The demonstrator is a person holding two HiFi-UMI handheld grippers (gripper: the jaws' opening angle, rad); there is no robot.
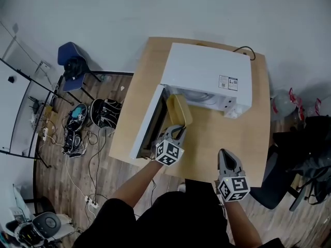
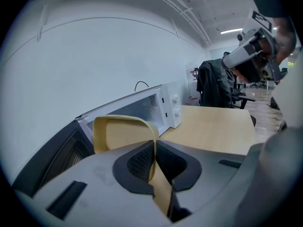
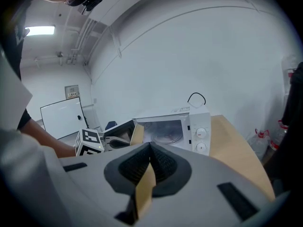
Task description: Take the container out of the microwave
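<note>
The white microwave (image 1: 207,76) stands on a wooden table (image 1: 227,138) with its door (image 1: 147,123) swung open to the left. My left gripper (image 1: 178,132) is shut on the wall of a yellow container (image 1: 179,109), which hangs just in front of the open cavity. In the left gripper view the container (image 2: 120,131) has its rim clamped between the pads of the left gripper (image 2: 155,150). My right gripper (image 1: 226,156) hovers over the table's front right part, jaws together and empty. The right gripper view shows the microwave (image 3: 175,126) and the container (image 3: 137,134) at its open mouth.
A dark office chair (image 1: 282,182) stands right of the table. On the floor to the left are a blue chair (image 1: 70,61), cables and bags (image 1: 77,133). A whiteboard (image 1: 13,107) is at the far left. The power cord (image 1: 247,50) runs behind the microwave.
</note>
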